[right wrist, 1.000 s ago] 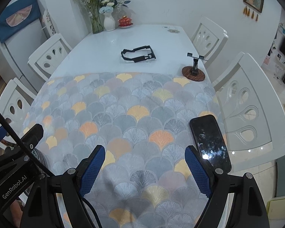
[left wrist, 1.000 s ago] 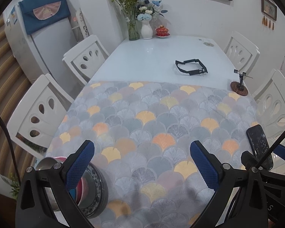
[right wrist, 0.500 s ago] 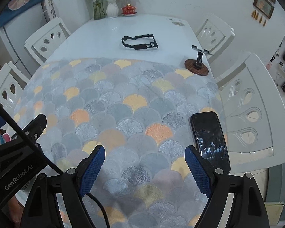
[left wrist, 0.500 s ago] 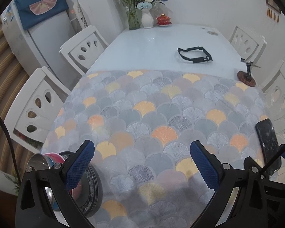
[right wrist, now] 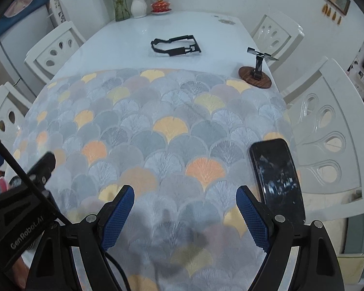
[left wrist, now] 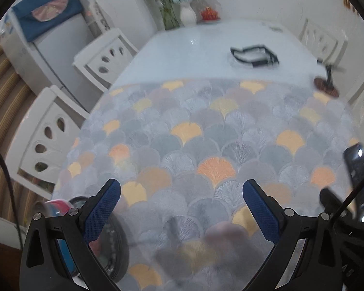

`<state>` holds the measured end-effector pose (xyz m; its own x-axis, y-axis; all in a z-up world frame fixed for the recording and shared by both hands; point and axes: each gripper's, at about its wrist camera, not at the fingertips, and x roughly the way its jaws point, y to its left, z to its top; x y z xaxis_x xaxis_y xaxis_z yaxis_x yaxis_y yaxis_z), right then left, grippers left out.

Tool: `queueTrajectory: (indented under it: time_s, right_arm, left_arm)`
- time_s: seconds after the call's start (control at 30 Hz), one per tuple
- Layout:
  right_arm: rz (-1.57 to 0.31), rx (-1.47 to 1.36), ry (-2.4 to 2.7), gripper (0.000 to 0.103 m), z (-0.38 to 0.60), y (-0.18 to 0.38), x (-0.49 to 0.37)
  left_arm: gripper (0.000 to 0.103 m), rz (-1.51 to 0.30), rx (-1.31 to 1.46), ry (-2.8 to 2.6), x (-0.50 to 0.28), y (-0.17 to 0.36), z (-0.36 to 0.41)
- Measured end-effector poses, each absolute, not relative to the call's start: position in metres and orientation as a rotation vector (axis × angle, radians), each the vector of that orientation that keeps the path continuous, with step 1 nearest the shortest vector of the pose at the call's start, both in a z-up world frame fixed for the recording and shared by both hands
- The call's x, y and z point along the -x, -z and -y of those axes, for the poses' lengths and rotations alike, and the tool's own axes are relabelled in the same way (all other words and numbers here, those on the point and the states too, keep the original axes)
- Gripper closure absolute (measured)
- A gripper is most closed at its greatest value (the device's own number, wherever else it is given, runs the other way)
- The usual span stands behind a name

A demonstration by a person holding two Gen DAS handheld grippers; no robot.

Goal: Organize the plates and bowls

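A stack of dishes (left wrist: 114,247) with a dark-rimmed plate and a pink and blue bowl (left wrist: 58,206) sits at the near left table edge, mostly hidden behind my left gripper's left finger. My left gripper (left wrist: 182,194) is open and empty above the patterned mat (left wrist: 206,133). My right gripper (right wrist: 184,203) is open and empty over the mat's near part. The left gripper's body (right wrist: 19,213) shows at the lower left of the right wrist view.
A black phone (right wrist: 276,179) lies at the mat's right edge. A wooden-based phone stand (right wrist: 254,77), a black strap frame (right wrist: 174,46), vases (right wrist: 138,7) and a red lidded cup (right wrist: 160,6) stand farther back. White chairs (right wrist: 327,133) surround the table.
Both grippers have tilted down and moved forward over the mat. The dish stack has slid lower and farther behind the left finger. Both stay open.
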<state>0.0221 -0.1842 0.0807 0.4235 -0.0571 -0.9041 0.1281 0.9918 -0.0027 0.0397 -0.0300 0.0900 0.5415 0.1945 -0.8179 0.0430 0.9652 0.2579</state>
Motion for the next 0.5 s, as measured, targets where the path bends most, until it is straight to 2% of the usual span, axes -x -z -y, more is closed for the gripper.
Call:
queueTrajectory:
  time_s: [0.27, 0.5]
  right_arm:
    - [-1.144, -0.08, 0.129, 0.016, 0.195, -0.013, -0.043]
    - [-1.105, -0.071, 0.119, 0.016, 0.195, 0.006, -0.048]
  left_arm:
    - [0.003, -1.088, -0.262, -0.097, -0.064, -0.022, 0.03]
    - [0.003, -1.057, -0.216, -0.081, -0.07, -0.01, 0.03]
